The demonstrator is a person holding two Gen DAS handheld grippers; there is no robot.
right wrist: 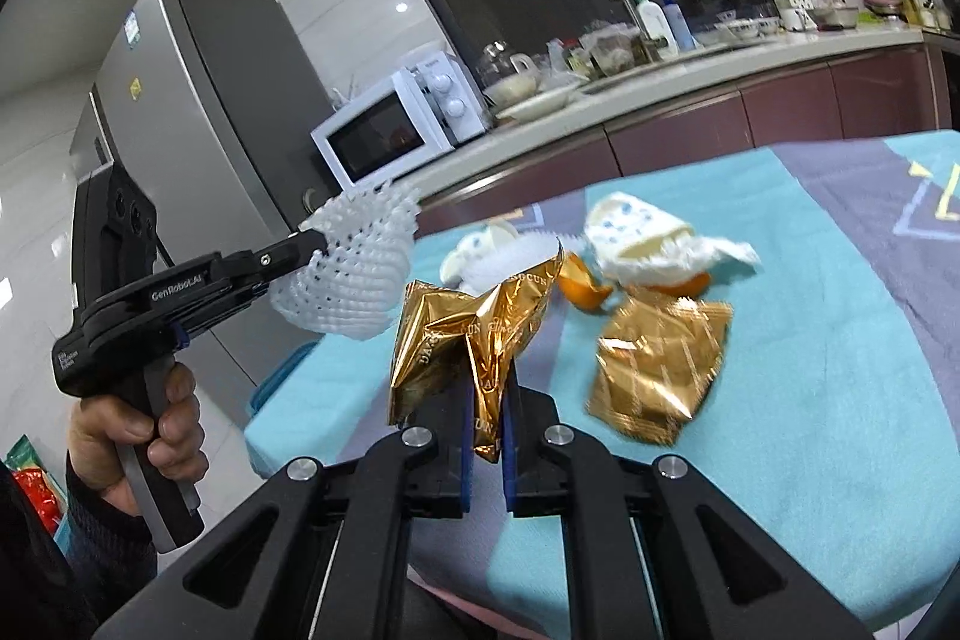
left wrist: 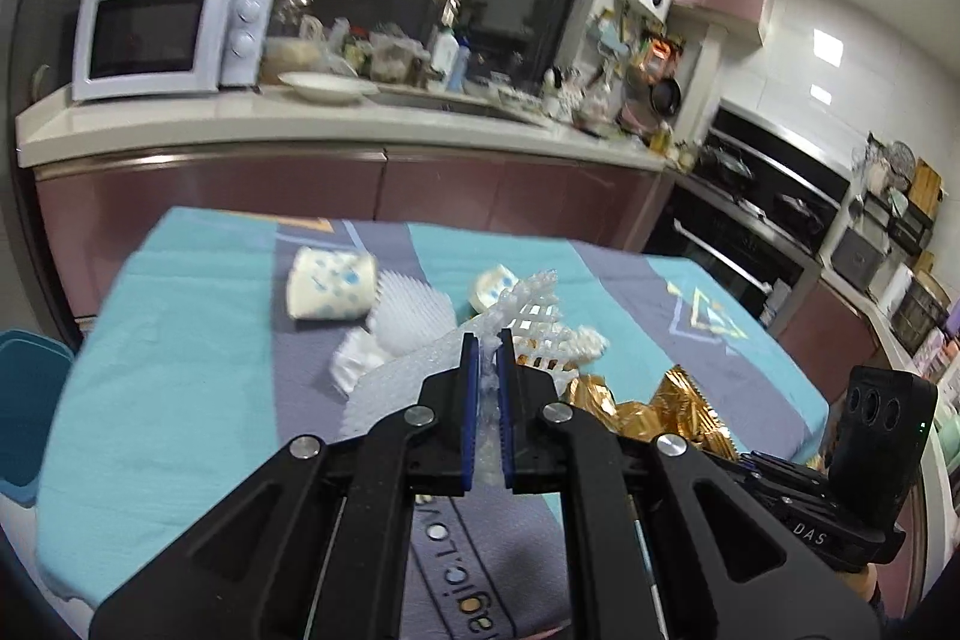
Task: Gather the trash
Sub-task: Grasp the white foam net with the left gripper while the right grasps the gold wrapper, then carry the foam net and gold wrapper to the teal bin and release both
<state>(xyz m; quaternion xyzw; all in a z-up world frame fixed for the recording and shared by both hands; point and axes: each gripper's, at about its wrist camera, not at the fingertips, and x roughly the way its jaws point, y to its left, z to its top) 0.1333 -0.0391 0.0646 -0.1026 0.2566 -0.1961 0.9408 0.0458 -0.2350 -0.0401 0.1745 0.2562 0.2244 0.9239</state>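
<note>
Meanwhile left hand-held gripper (left wrist: 487,340) clamps foam net (right wrist: 348,268), right hand-held gripper (right wrist: 487,388) pinches gold wrapper (right wrist: 468,334) above peel (right wrist: 585,289).

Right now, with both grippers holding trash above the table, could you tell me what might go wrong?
The right gripper pinches only a lower corner of the gold wrapper, so slick foil could slip out. The left gripper holds the white foam net by its edge; it may tear or drop. Orange peel and a second gold wrapper could be left behind.
</note>
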